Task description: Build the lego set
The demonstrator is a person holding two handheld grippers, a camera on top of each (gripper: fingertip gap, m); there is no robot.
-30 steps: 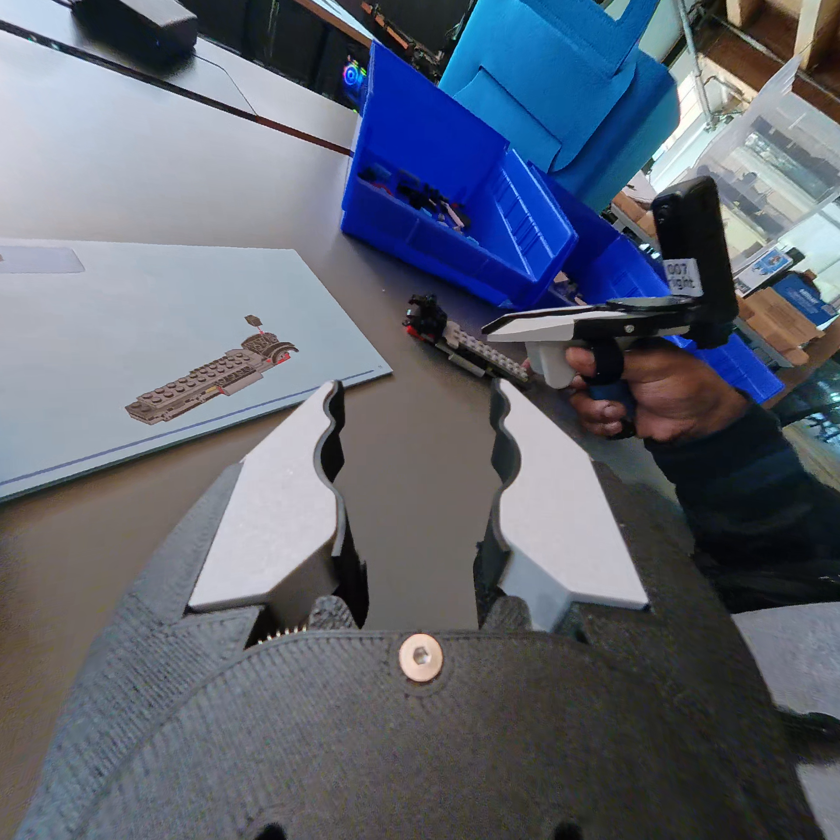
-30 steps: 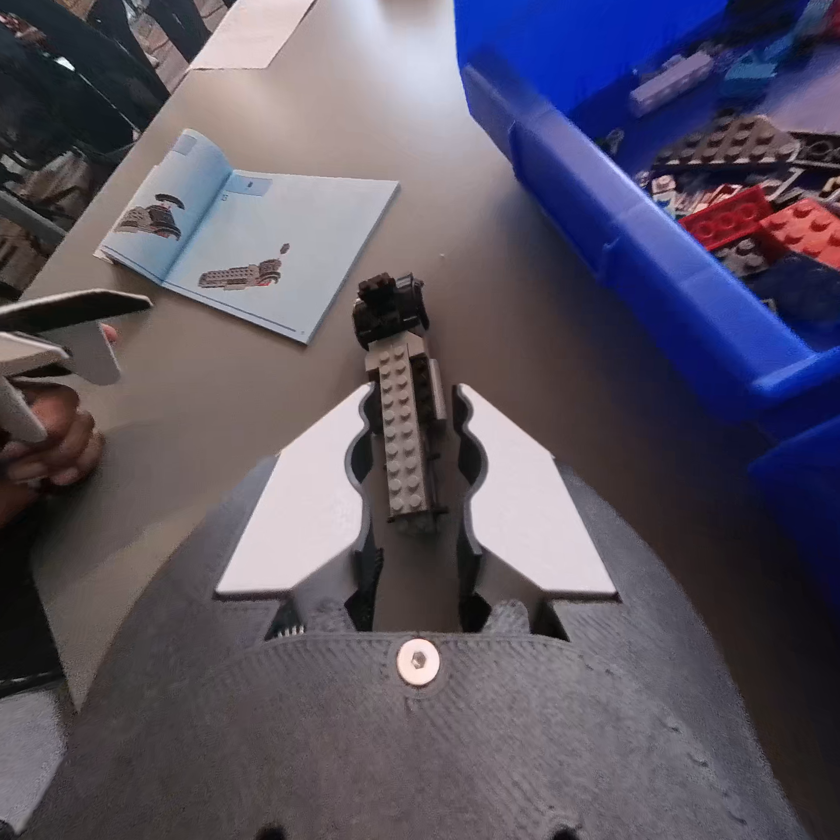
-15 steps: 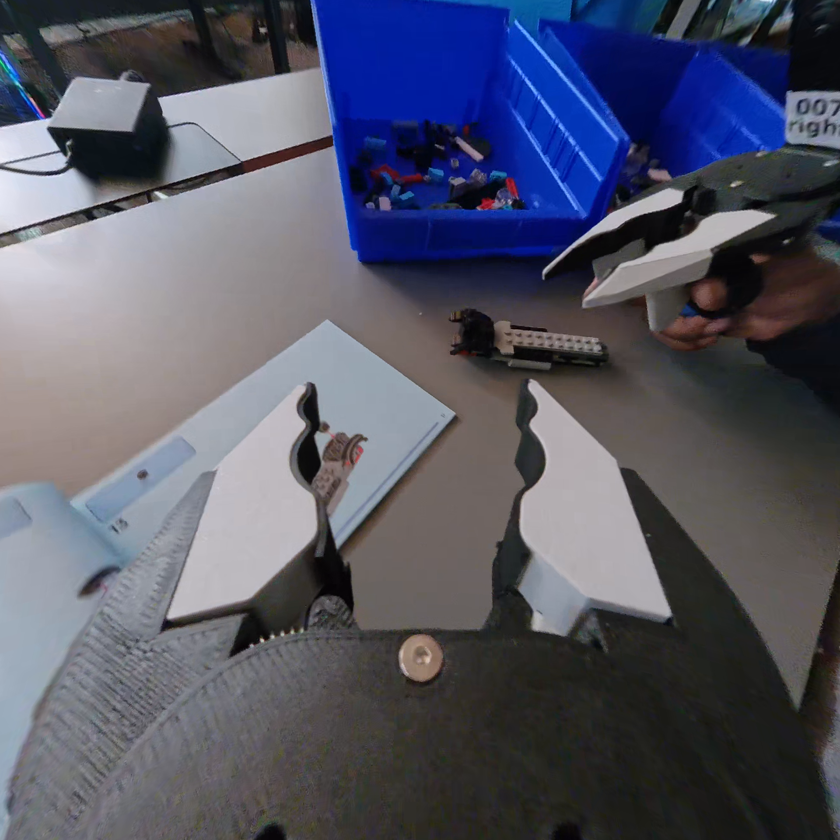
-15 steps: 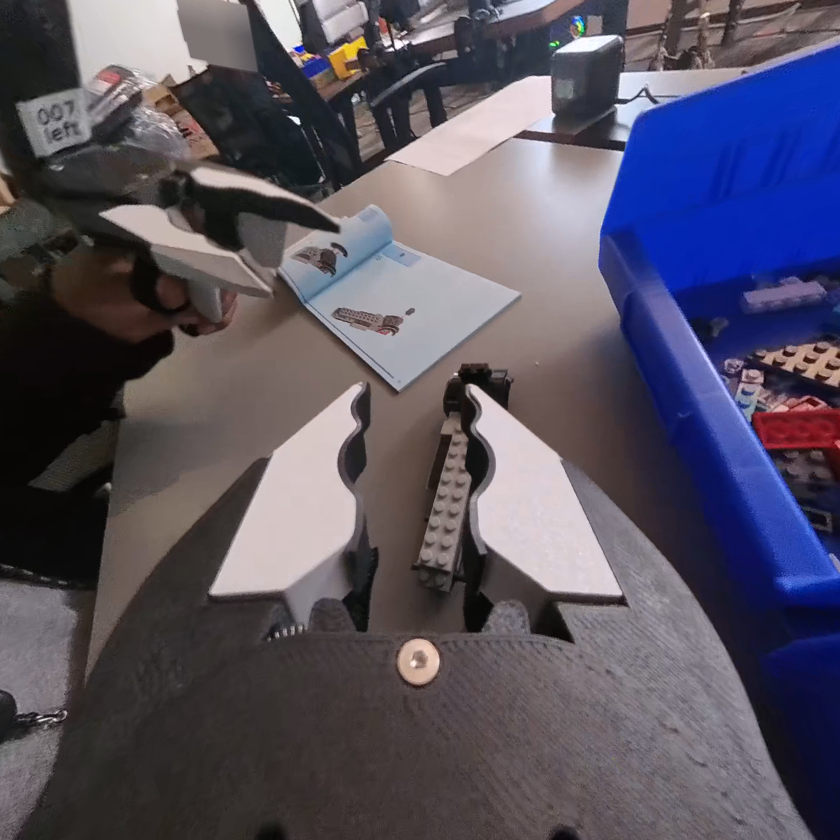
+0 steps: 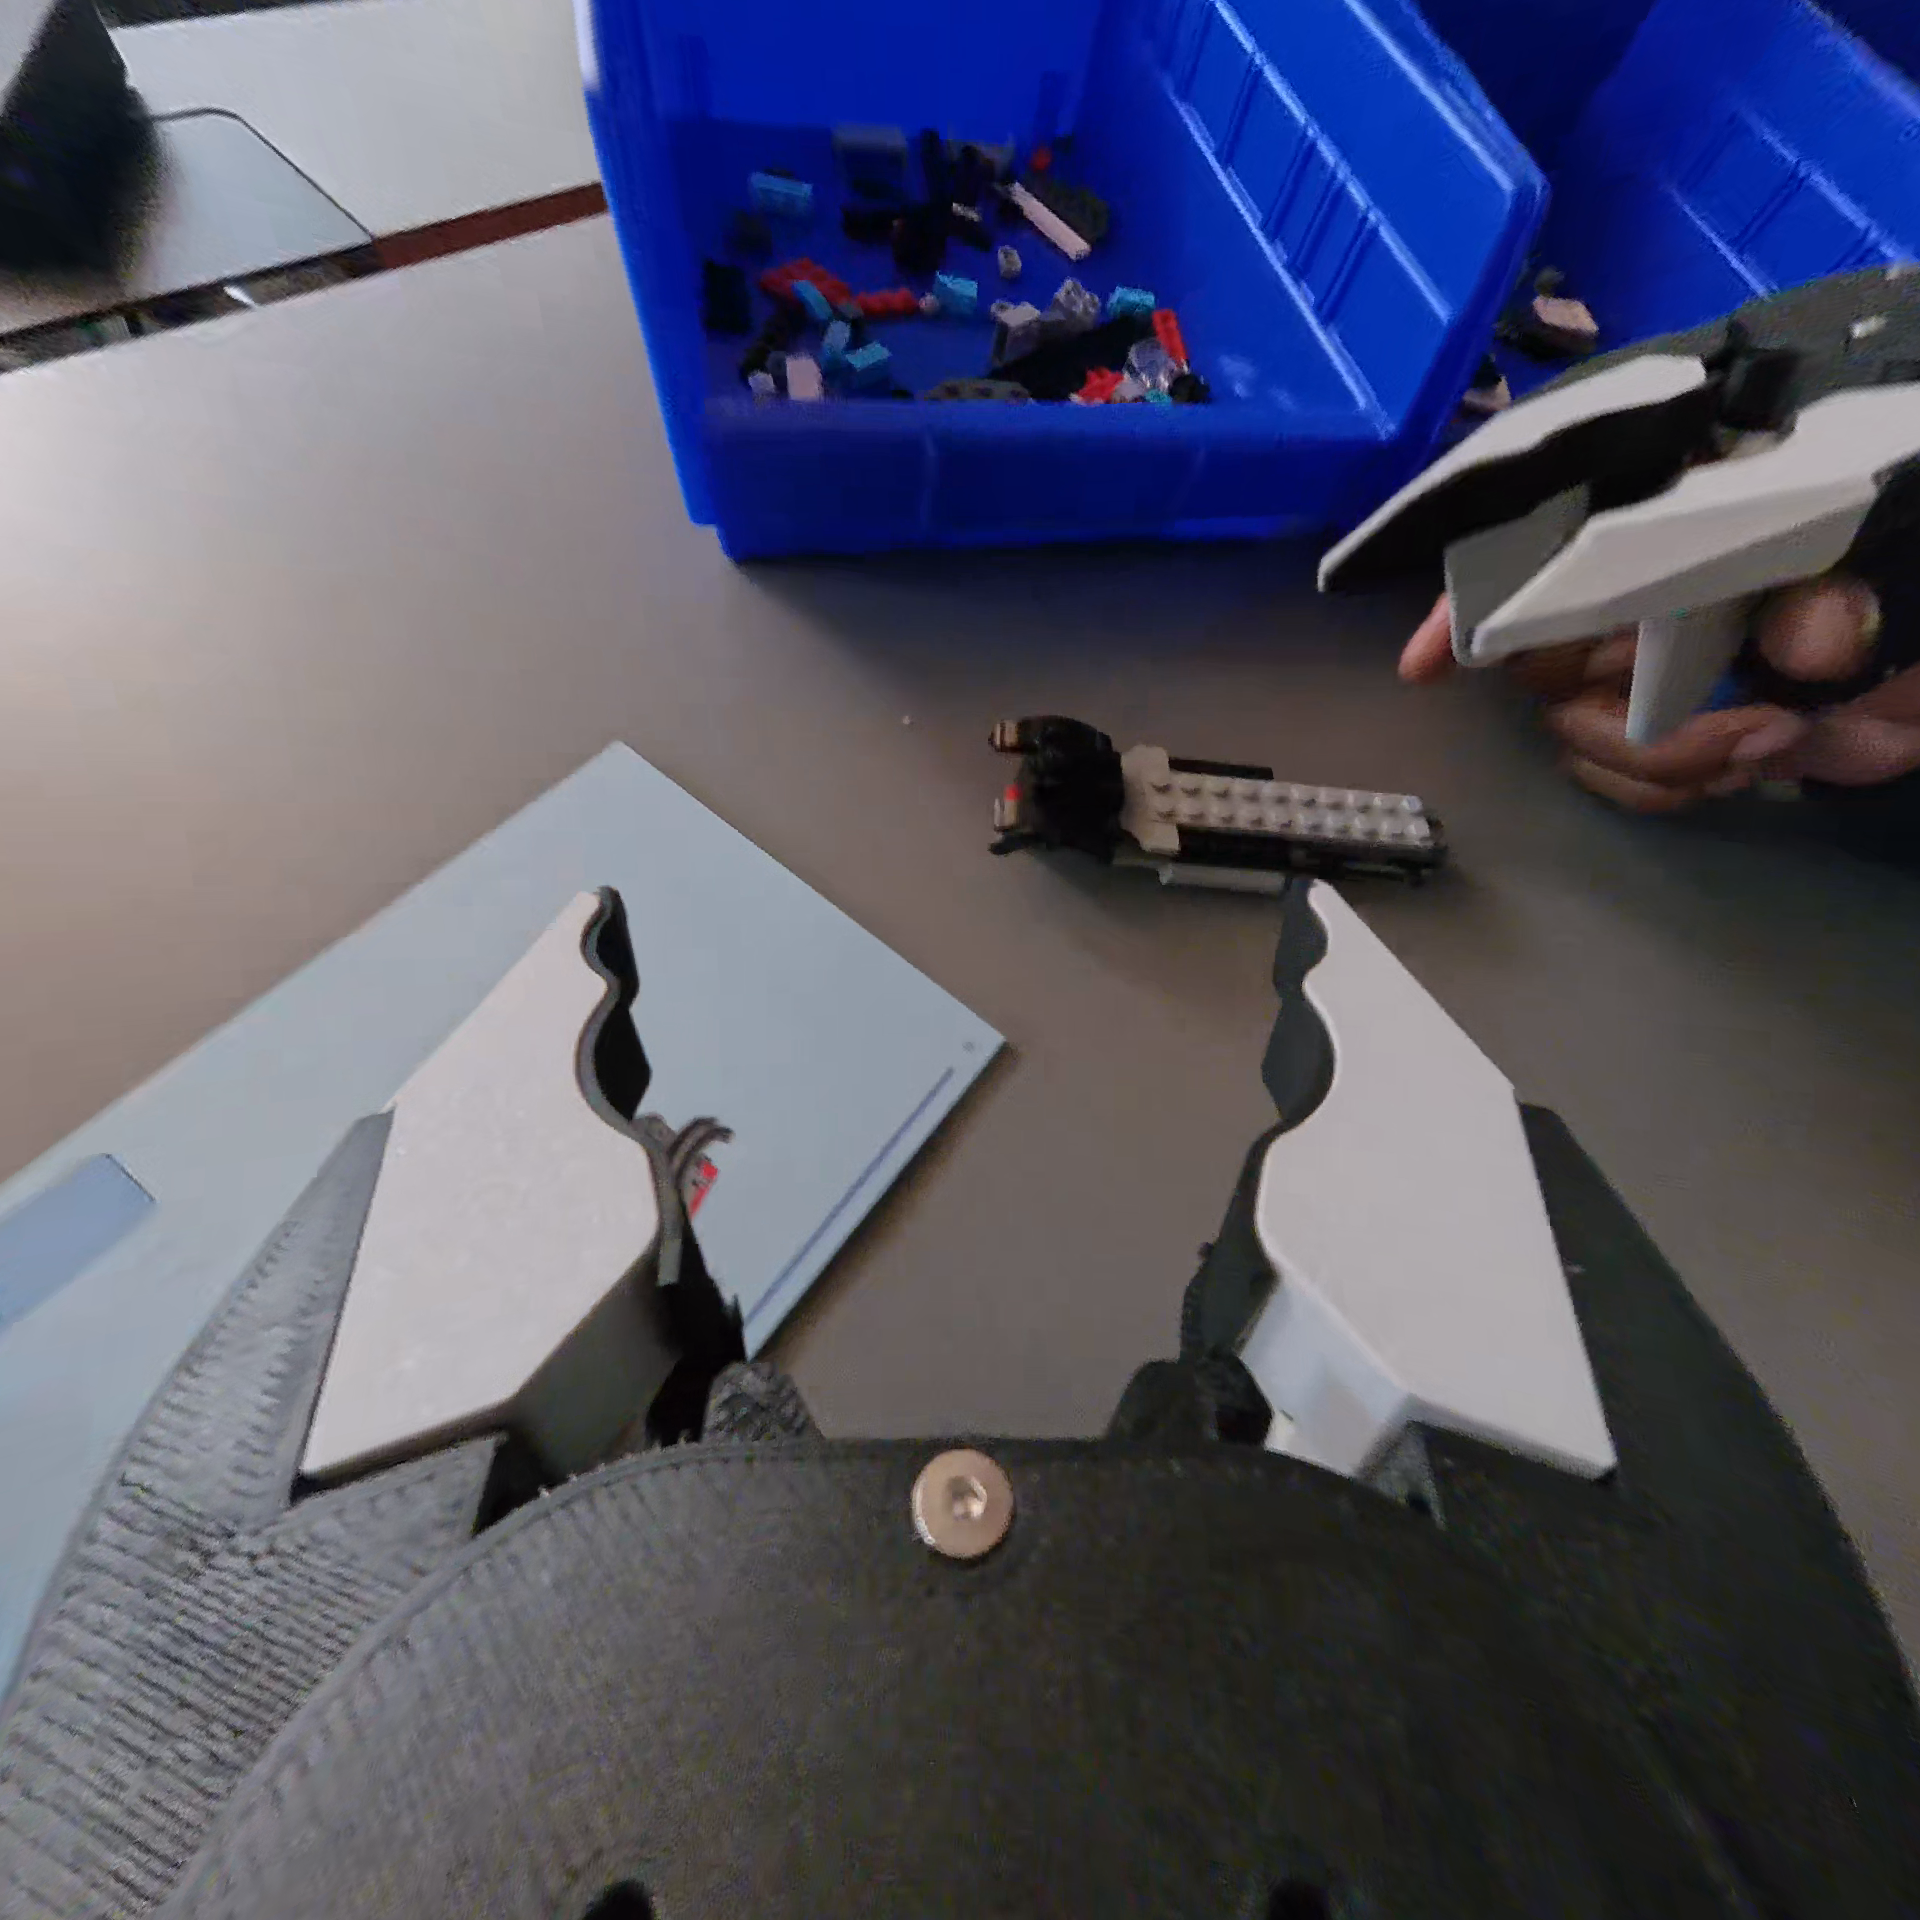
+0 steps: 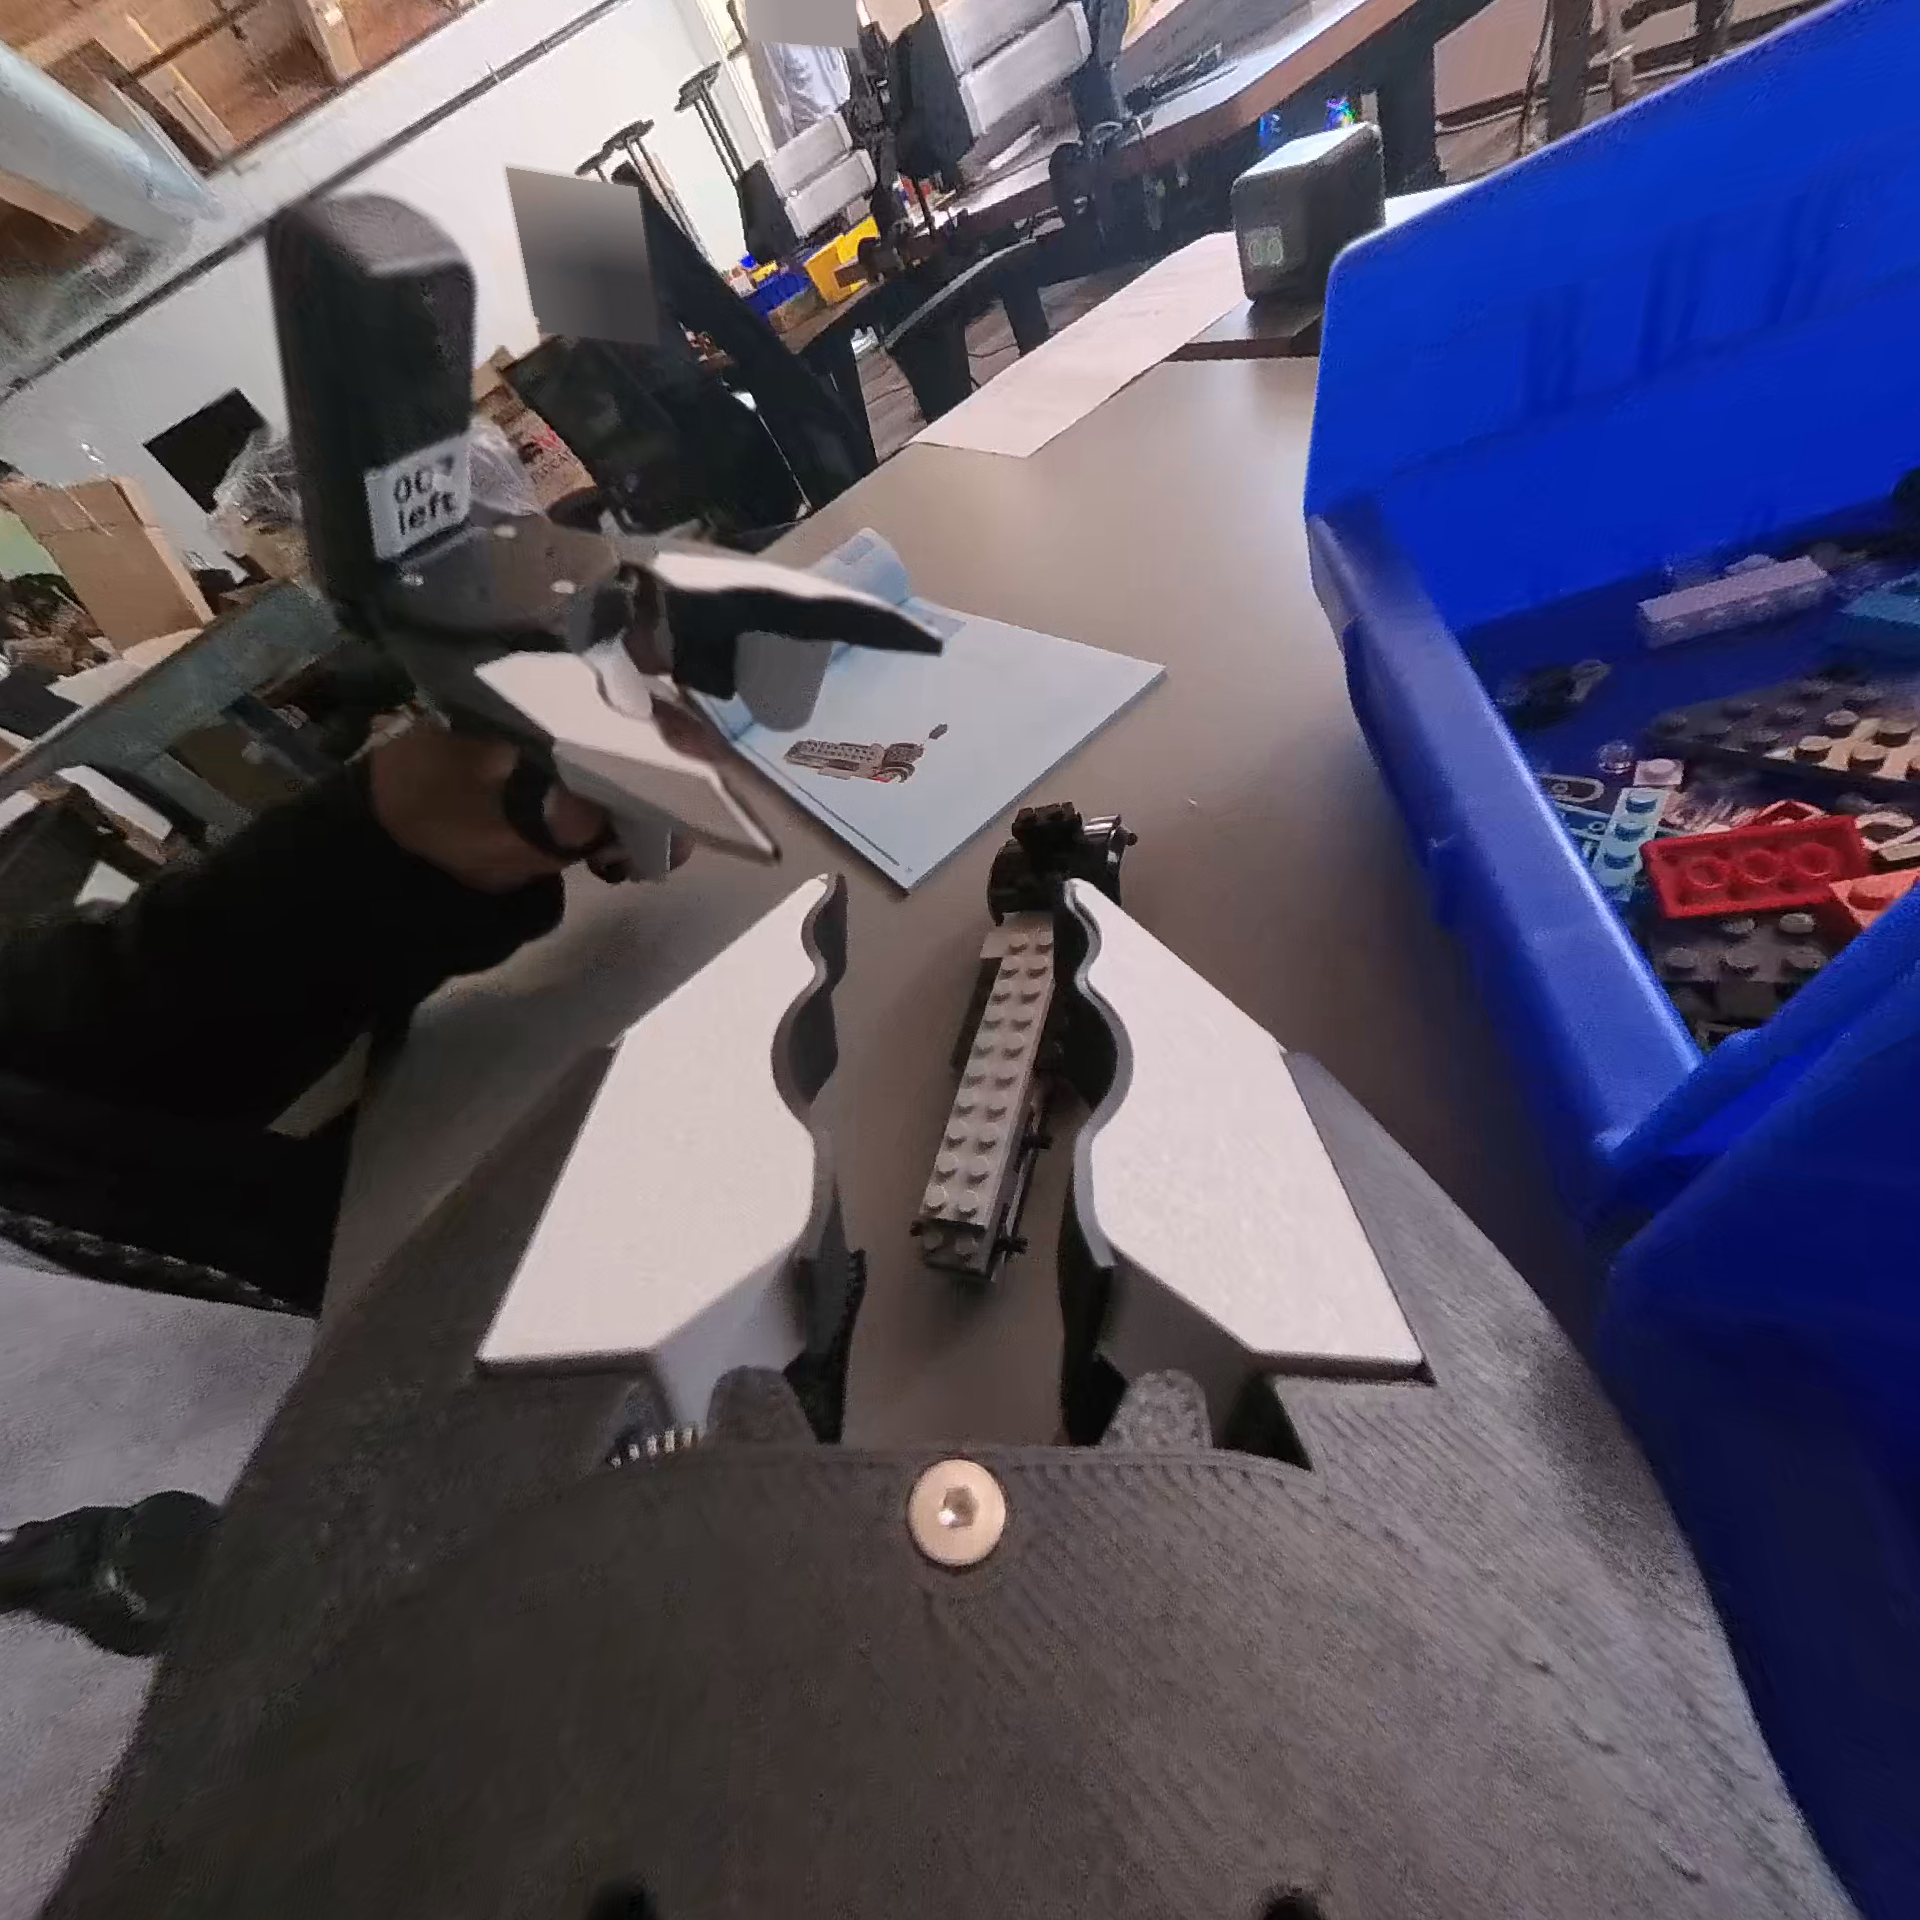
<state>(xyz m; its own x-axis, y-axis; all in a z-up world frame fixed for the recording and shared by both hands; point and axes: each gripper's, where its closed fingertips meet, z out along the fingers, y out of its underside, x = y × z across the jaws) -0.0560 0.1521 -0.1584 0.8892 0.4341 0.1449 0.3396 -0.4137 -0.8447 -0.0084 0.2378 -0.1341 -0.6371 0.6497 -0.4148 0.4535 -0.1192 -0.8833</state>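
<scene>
- While the model (image 5: 1210,808) lies flat on the table (image 5: 312,582), neither gripper has hold of it: the left gripper (image 5: 951,956) is spread wide and empty, the right gripper (image 6: 951,914) moderately open and empty too.
- From the left gripper the model lies just ahead of its right fingertip, crosswise to the fingers; in the right wrist view it lies lengthwise between the fingers, nearer the right one. I cannot tell if that finger touches it.
- It is a small plastic build: a long grey studded plate (image 6: 992,1081) with a black clump (image 6: 1055,847) at the far end. I judge it light, stiff and smooth-sided, so it should slide on the table if nudged.
- Joints are press-fit; a hard or off-centre squeeze could pop the black clump or the thin bits sticking out along the lower edge.
- Best hold, I think, is across the long grey plate's two straight sides near its middle, with the right gripper, which is already lined up along it. The black end looks lumpy and would seat badly.
- Loose bricks wait in the bin (image 5: 1039,488) ahead of the left gripper and in the bin (image 6: 1507,862) to the right of the right gripper.
- A booklet (image 5: 727,987) lies open under the left gripper's left finger.
</scene>
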